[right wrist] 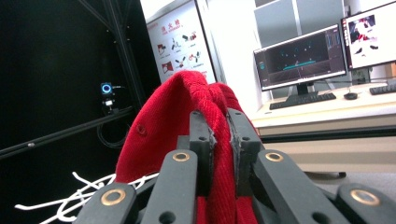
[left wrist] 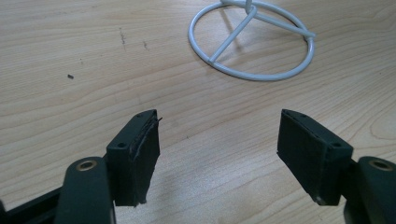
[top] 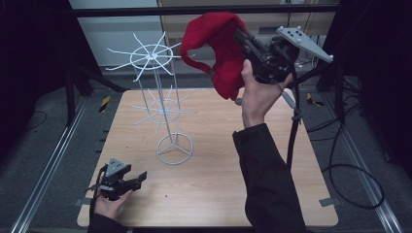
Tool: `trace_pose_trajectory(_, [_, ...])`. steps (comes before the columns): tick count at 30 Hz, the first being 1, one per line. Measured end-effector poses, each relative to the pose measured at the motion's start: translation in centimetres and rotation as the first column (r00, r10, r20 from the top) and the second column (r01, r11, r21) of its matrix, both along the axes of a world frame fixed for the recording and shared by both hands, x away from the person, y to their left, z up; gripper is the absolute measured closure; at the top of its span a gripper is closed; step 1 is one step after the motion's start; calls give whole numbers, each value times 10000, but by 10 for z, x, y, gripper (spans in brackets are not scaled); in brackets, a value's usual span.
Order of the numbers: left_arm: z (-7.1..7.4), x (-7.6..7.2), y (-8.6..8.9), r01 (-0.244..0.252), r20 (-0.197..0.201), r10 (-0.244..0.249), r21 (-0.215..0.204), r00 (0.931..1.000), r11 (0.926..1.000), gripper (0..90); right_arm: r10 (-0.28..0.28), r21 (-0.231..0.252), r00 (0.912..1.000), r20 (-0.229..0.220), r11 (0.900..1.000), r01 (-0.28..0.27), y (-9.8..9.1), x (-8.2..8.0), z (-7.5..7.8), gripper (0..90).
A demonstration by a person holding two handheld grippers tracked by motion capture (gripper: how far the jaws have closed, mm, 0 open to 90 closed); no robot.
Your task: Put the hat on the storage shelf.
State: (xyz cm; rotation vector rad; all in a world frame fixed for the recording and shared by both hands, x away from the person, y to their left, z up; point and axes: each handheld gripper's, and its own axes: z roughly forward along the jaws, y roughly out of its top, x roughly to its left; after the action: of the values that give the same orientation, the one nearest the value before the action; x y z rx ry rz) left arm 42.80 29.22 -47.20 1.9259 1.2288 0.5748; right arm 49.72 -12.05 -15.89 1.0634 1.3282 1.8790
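Observation:
A red cap point(top: 216, 43) hangs high above the table's far side, pinched by my right gripper point(top: 243, 40). In the right gripper view the two jaws press the red cap point(right wrist: 159, 135) fabric between them, my right gripper point(right wrist: 220, 126) shut on it. A white wire rack point(top: 160, 92) with two tiers of radiating spokes stands on a ring base at the table's left middle, just left of the cap. My left gripper point(top: 141, 177) rests low at the near left corner, open and holding nothing; its view shows my left gripper point(left wrist: 217, 140) above bare wood facing the rack's ring base point(left wrist: 252, 42).
The wooden table point(top: 214, 170) has a dark frame around it. A cable point(top: 350, 160) loops on the floor at right. Monitors point(right wrist: 301, 58) and a desk stand beyond the table, and a poster point(right wrist: 180, 44) hangs on the wall.

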Motion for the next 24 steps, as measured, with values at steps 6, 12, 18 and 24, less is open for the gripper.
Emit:
trace_pose_trajectory(6, [0, 0, 0, 0, -3, 0, -26, 10000, 10000, 290, -92, -243, 9994, -345, 9997, 84, 11, 13, -11, 825])
trace_pose_trajectory(12, [0, 0, 0, 12, -13, -12, 6, 10000, 10000, 290, -242, -477, 9970, -738, 9986, 207, 13, 20, -29, 823])
trace_pose_trajectory(18, [0, 0, -1, 37, -45, -37, 52, 10000, 10000, 290, -116, -630, 9938, -1101, 9980, 47, 9, 20, -46, 820])
trace_pose_trajectory(24, [-1, 0, -1, 11, -48, -11, 65, 10000, 10000, 290, 108, -899, 9901, -1401, 9957, -236, 7, 19, -59, 812])
